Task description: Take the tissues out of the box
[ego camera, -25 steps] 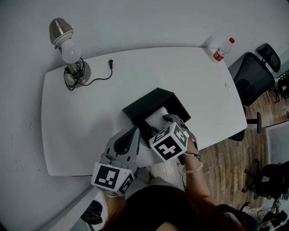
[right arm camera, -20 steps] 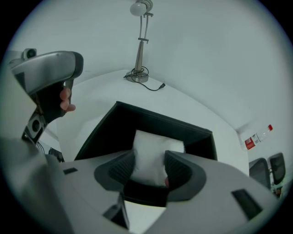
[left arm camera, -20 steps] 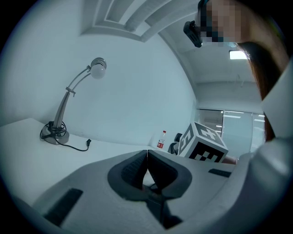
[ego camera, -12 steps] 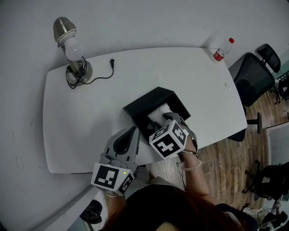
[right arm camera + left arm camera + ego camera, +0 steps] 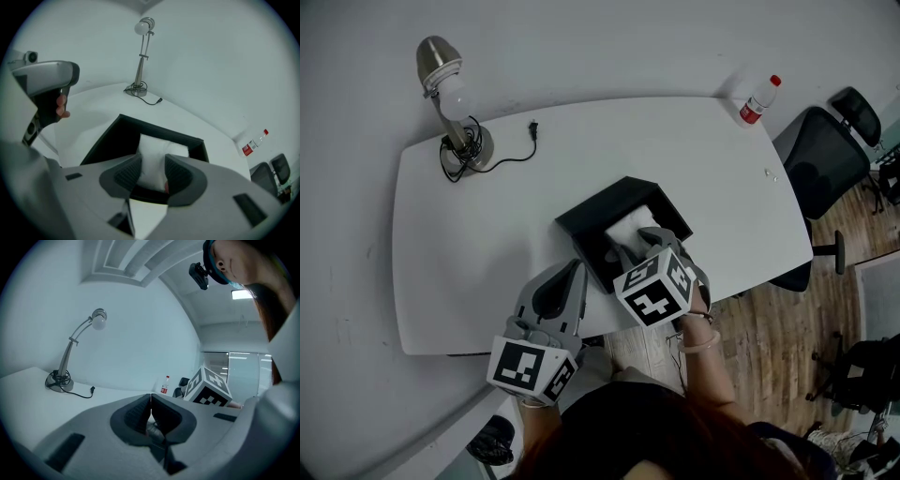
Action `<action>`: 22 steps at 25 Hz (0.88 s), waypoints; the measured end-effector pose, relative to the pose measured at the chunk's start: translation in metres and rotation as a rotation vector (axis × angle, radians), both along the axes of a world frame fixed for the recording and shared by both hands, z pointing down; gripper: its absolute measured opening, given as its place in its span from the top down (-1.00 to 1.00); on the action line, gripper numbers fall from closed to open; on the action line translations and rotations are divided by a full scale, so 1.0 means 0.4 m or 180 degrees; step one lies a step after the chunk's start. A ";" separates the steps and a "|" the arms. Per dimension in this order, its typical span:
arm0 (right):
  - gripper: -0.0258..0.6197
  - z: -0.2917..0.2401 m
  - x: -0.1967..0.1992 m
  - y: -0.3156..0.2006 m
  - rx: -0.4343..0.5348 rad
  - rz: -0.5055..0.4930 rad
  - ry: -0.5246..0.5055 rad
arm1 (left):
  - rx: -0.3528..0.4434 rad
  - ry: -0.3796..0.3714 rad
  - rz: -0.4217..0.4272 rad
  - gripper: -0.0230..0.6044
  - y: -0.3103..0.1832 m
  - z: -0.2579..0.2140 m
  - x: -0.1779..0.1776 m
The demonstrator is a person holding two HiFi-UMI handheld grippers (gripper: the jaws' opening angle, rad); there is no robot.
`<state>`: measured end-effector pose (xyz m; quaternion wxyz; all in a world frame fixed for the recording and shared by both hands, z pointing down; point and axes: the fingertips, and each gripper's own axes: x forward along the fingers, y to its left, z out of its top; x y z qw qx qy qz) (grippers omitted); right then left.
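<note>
Head view: you stand at the near edge of a white worktop [image 5: 487, 244]. The black box [image 5: 581, 225] sits open near that edge, with the white tissues [image 5: 630, 225] inside it. Your right gripper [image 5: 642, 242] points steeply down into the box, its fingers at the tissues. Your left gripper [image 5: 572, 274] rests level just beside the box on its left and does not touch it. A lamp [image 5: 450, 94] stands at the far left corner and a bottle [image 5: 755, 101] at the far right corner. A chair [image 5: 825, 159] stands past the worktop's right end.

Left gripper view: the fingers [image 5: 140, 411] are closed, tip against tip, and hold nothing. The lamp [image 5: 70, 357] and the bottle [image 5: 165, 385] show beyond them on the worktop.

Right gripper view: the fingers [image 5: 126, 173] have just been closing. They now stand partly apart with a raised fold of the tissues [image 5: 152, 154] filling the gap, and both pads bear on it. The fold stands in the middle of the box [image 5: 108, 140], with the rest of the stack lying inside the walls. The lamp [image 5: 140, 56] stands on the worktop beyond the box.
</note>
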<state>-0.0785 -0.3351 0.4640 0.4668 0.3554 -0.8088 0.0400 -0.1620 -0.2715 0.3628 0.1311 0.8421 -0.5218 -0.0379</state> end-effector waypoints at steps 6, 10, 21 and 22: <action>0.39 -0.066 0.008 0.009 0.0206 0.0023 -0.0304 | 0.0047 -0.0045 0.0031 0.86 0.026 -0.016 0.020; 0.39 -0.109 0.016 0.016 0.0399 0.0025 -0.0471 | 0.0091 -0.0077 0.0022 0.86 0.047 -0.031 0.027; 0.40 -0.218 0.045 0.060 0.0911 0.0138 -0.1020 | 0.0216 -0.0154 0.0031 0.86 0.126 -0.069 0.068; 0.40 -0.230 0.047 0.067 0.0950 0.0139 -0.1076 | 0.0229 -0.0162 0.0030 0.86 0.134 -0.074 0.071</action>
